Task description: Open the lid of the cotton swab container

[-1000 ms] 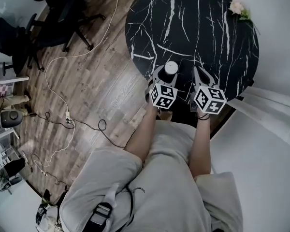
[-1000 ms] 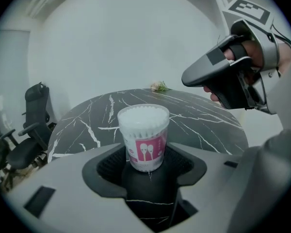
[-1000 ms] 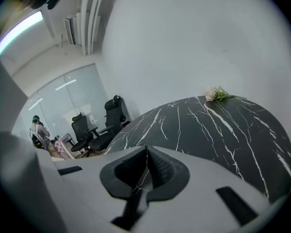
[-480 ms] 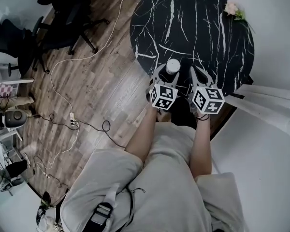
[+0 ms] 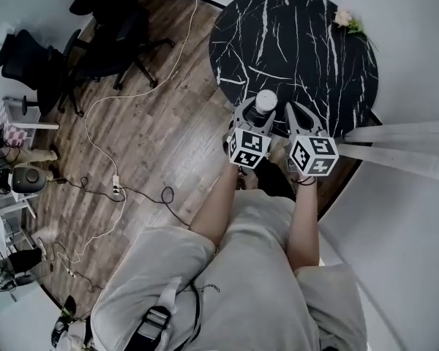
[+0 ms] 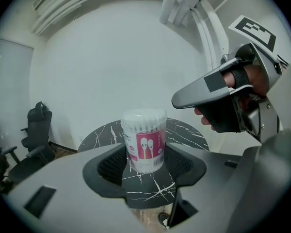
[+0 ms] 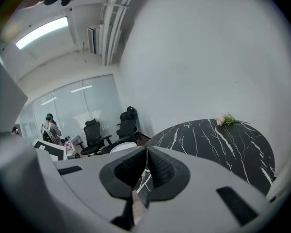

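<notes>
Now the left hand-held gripper (image 6: 146, 173) holds the container (image 6: 144, 137) higher.

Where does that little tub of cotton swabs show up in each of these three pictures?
Head view: cotton swab tub, upper centre, over the near edge of the black marble table.
Left gripper view: centre, between the fingers.
Right gripper view: not clearly in it.
Shared landmark: that table.
</notes>
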Available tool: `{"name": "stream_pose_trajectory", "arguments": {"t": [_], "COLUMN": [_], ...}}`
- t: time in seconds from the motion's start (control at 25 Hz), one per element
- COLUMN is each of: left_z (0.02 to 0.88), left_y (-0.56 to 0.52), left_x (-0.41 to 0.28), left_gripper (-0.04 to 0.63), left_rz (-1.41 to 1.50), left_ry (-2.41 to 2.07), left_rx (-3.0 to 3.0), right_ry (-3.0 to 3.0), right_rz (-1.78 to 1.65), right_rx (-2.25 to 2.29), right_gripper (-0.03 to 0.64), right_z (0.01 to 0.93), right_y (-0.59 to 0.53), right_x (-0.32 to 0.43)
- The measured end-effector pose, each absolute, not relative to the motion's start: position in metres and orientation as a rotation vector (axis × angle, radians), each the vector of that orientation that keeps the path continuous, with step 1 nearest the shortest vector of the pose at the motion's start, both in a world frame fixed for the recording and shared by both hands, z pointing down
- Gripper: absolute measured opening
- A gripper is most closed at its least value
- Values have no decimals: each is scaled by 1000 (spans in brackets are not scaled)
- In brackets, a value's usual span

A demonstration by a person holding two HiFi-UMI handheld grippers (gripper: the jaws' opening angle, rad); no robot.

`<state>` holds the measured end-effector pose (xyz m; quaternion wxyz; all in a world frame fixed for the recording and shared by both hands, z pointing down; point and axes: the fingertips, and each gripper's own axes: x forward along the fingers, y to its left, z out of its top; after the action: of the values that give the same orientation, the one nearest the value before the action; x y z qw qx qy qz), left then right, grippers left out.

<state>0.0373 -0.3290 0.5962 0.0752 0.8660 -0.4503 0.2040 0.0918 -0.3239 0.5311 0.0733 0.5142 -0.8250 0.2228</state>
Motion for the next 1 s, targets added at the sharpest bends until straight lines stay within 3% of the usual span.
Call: {"name": "stream_pose_trajectory", "arguments": {"t": [0.48, 1.0], "left_z": [570, 556], "left_y": [-245, -223], "left_x": [10, 12], "left_gripper": [250, 250], "left_rz": [603, 578], "left_ry": [-1342, -1256], "left_rx": [2663, 2752], "right_ry": [-2543, -2575], "right_rz": [592, 456], "right_rx": [1593, 1588], "right_gripper": [35, 37], "right_z": [499, 472], "right_y": [-245, -218], "right_x": [61, 40]}}
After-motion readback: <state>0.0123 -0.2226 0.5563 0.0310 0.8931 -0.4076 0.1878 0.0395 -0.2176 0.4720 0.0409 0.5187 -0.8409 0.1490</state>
